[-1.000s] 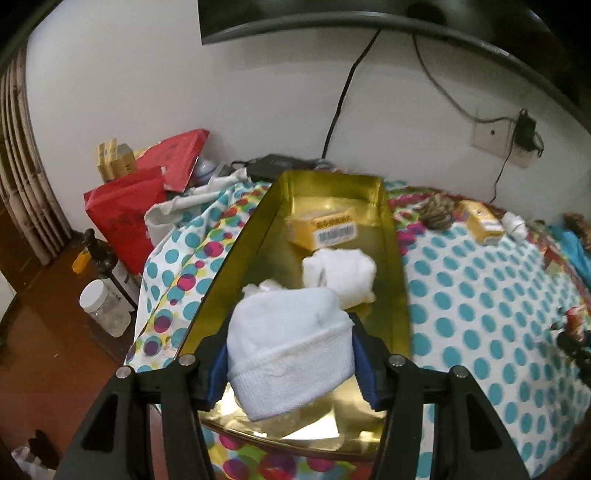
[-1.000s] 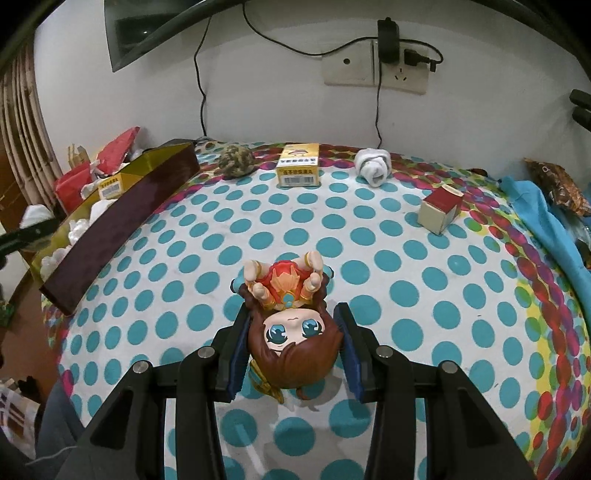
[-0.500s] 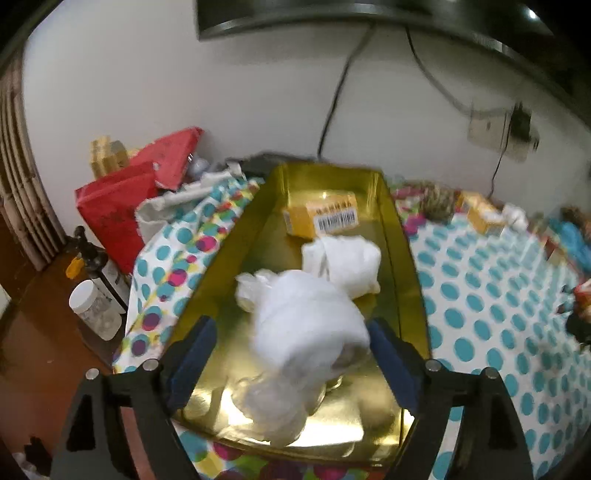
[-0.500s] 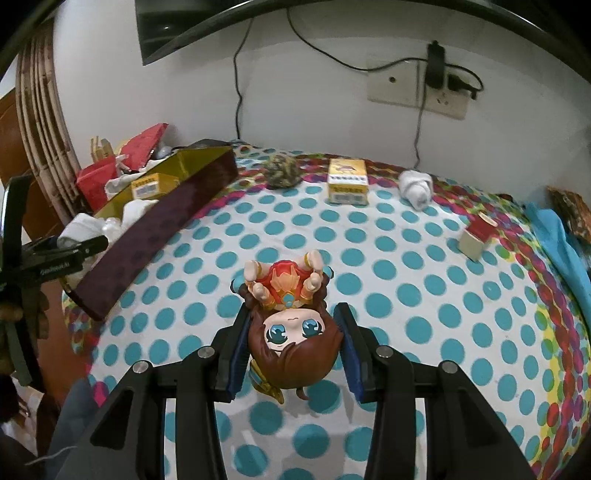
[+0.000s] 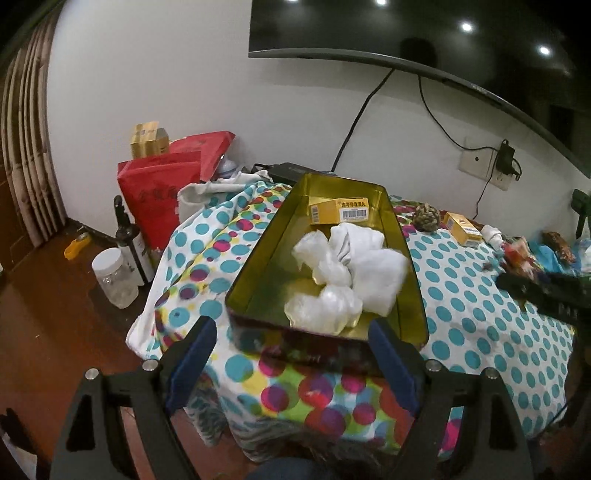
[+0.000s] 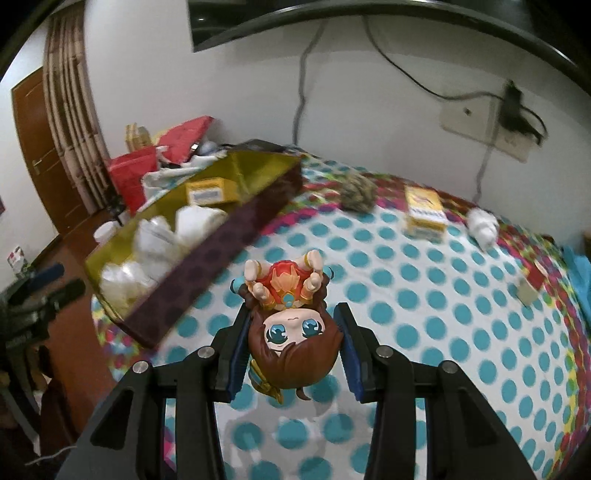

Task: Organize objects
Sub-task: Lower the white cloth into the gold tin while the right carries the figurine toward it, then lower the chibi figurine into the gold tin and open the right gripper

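Dim warm indoor light, ceiling lamps mirrored in dark screen (image 5: 406,29), fisheye-bent edges, motion blur

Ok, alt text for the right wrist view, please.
The right tool is closed on a big-headed doll figurine, held above a polka-dot cloth. To the left, a gold-lined tin holds white cloths and a yellow box.

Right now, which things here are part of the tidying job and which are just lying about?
In the job:
gold tin
white bundles in it
yellow box in it
doll in right gripper
left gripper, open and empty
second yellow box
brown ball
white roll

Lying about:
red bag
bottle
jar
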`<state>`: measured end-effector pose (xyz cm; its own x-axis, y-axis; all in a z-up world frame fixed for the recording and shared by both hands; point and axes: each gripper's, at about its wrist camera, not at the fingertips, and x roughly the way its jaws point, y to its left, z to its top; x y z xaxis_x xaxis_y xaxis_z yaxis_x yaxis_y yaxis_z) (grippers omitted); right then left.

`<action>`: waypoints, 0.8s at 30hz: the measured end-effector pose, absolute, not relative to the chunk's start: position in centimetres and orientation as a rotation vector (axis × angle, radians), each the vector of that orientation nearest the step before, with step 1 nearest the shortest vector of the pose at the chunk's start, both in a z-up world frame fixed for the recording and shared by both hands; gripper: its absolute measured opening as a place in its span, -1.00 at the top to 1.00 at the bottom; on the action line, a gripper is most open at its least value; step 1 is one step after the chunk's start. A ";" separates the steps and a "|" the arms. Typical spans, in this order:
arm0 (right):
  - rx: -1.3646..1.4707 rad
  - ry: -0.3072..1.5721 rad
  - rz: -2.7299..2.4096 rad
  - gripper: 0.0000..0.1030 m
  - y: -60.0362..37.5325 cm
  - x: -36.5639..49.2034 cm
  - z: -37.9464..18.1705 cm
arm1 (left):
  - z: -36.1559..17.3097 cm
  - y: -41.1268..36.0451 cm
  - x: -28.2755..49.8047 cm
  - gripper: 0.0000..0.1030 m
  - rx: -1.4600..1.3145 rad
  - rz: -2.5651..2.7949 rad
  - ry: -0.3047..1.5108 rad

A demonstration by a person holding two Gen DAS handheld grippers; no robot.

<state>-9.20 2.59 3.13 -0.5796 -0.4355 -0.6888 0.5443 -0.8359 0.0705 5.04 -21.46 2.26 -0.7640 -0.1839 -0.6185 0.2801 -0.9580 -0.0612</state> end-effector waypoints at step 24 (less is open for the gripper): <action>1.023 0.367 -2.150 0.21 -16.0 -10.2 1.9 | 0.5 -21.0 8.1 -0.68 0.987 -2.729 0.163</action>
<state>-10.16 -15.96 1.92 -0.4287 -0.4839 -0.7629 0.7098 -0.7028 0.0468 8.12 -21.05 0.52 -0.7449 -0.1811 -0.6422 0.2563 -0.9663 -0.0248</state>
